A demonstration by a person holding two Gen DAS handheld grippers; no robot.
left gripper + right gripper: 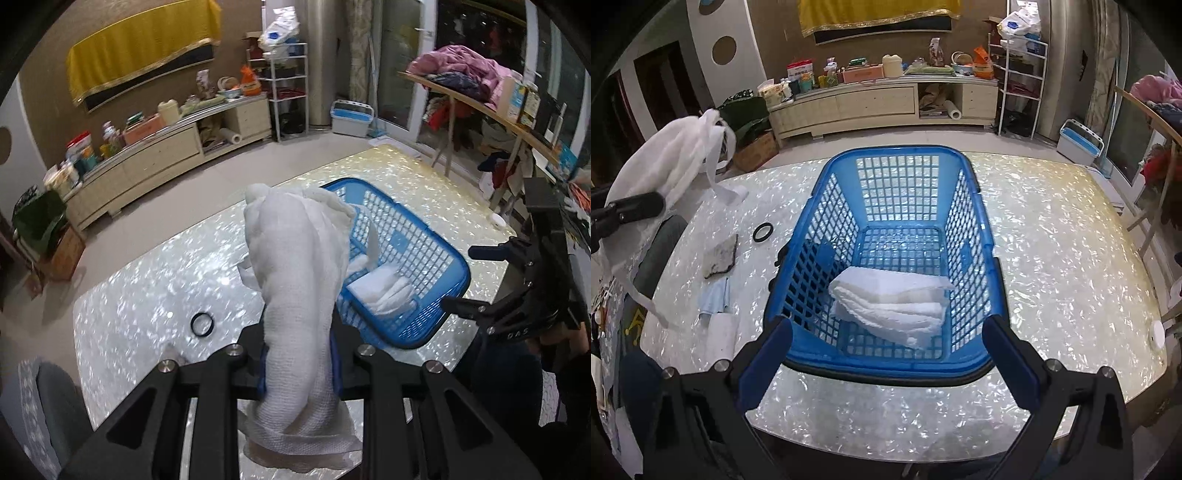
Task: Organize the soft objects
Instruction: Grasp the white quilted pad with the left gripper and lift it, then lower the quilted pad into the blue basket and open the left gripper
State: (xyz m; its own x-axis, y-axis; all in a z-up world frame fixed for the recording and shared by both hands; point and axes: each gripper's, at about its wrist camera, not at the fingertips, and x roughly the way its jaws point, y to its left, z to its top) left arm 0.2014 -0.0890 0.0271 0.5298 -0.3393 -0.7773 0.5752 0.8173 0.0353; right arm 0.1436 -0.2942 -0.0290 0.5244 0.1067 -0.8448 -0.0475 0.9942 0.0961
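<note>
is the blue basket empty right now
No, a folded white cloth lies on the floor of the basket, near its front wall.

A basket [901, 236] is set near the middle of the table [1052, 266], with a folded cloth [890, 306] laid on its floor toward the near end. To the left of the basket, toward the table's left edge, a ring [763, 232] is placed; a flat slab [720, 256] lies just nearer, and a small cloth [716, 301] nearer still. A gauze cloth [295, 280] is held off the table, left of the basket, between the pads of the left gripper [298, 363]. The right gripper [886, 360] is held over the near edge, before the basket.
</note>
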